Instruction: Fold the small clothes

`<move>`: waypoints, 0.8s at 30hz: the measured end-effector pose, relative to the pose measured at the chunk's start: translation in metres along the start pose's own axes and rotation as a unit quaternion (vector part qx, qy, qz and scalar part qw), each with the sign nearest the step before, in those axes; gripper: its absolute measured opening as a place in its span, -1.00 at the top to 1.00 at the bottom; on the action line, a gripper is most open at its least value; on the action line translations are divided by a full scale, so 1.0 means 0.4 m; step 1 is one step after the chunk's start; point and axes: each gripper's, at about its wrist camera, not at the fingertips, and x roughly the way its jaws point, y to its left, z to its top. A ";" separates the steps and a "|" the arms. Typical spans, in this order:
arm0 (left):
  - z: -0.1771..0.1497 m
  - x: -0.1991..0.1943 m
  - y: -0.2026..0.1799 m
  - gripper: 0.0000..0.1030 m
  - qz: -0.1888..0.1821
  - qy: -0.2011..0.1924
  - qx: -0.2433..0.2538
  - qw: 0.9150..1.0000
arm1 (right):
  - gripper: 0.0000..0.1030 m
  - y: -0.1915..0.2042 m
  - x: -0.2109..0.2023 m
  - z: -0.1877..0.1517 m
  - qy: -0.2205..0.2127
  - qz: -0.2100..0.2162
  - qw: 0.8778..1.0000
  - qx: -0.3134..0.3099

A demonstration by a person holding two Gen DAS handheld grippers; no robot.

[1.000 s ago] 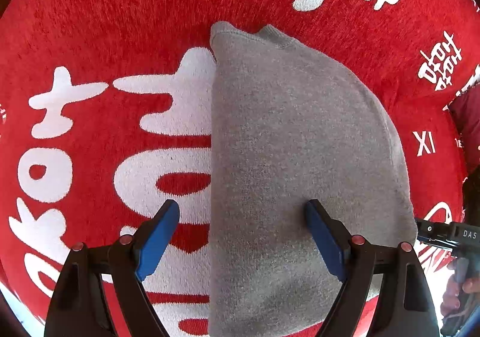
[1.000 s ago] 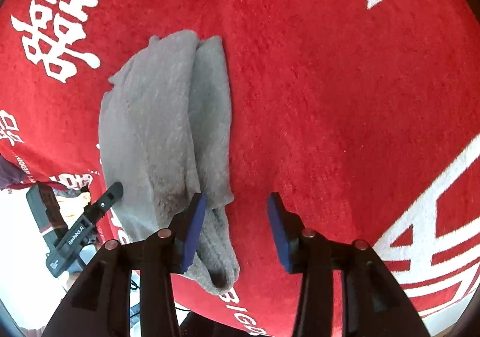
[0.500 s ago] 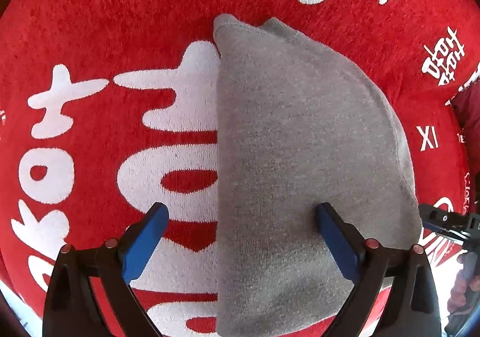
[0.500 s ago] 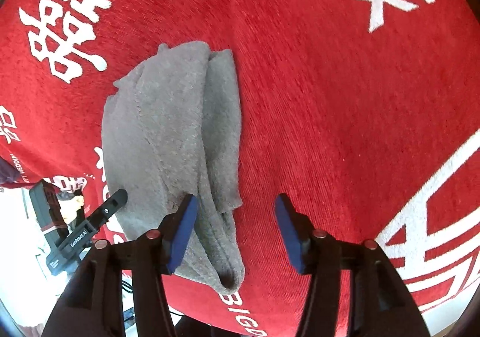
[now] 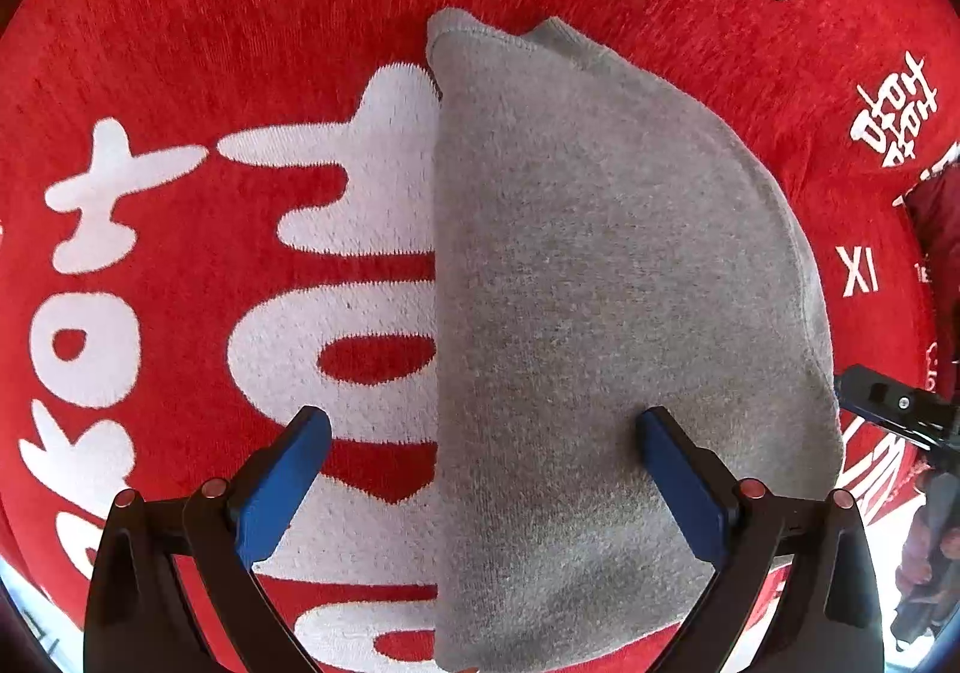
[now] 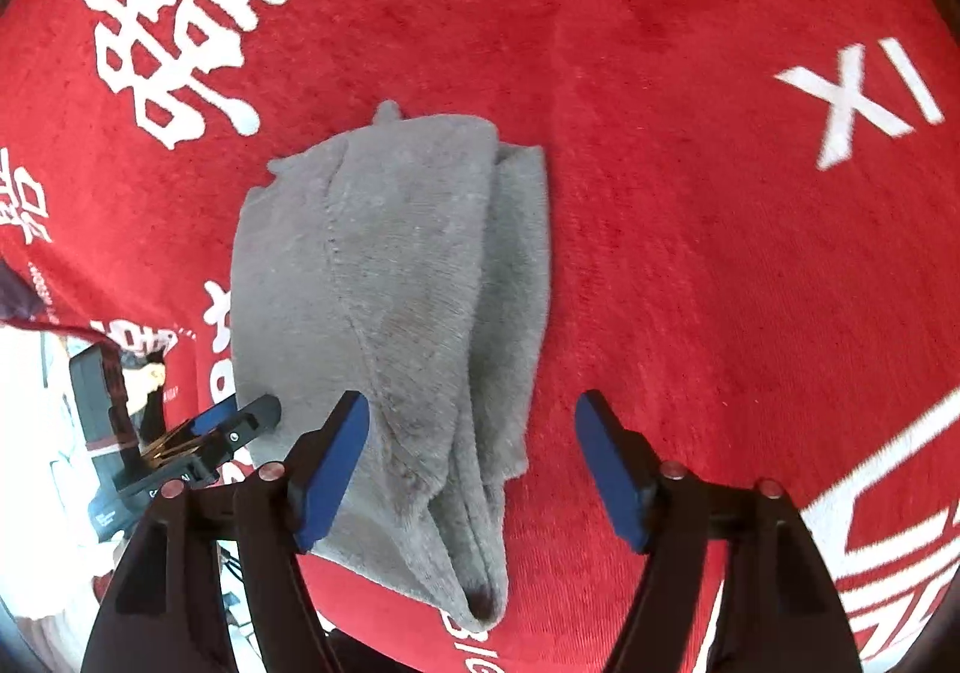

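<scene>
Above the folded grey garment [image 5: 600, 313] on the red cloth [image 5: 240, 13], both grippers' fingers have just spread wider, gripping nothing.

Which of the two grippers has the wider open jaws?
The left gripper: its jaws straddle the grey cloth's straight edge. The right gripper stands narrower, having just been opening.

Bright, even daylight, sharp focus, soft shadows; strong fisheye bending with dark vignetted corners.
</scene>
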 end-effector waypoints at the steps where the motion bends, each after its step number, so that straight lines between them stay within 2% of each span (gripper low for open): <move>1: 0.002 0.003 0.005 -0.99 -0.007 0.003 -0.003 1.000 | -0.45 -0.001 0.004 0.004 0.003 0.003 1.000 -0.001; 9: 0.012 0.018 0.062 -0.98 -0.092 0.036 -0.011 0.995 | -0.45 -0.056 0.021 0.031 0.013 0.046 0.999 0.020; 13: 0.014 0.010 0.078 -0.98 -0.111 0.037 0.001 0.993 | -0.45 -0.091 0.028 0.049 0.013 0.080 0.996 0.029; 17: 0.013 0.031 0.086 -0.98 -0.135 0.054 -0.008 0.989 | -0.45 -0.108 0.050 0.068 0.026 0.113 0.993 0.032; 24: 0.024 0.038 0.046 -0.98 -0.142 0.050 0.000 0.989 | -0.53 -0.099 0.077 0.102 0.042 0.150 0.988 0.010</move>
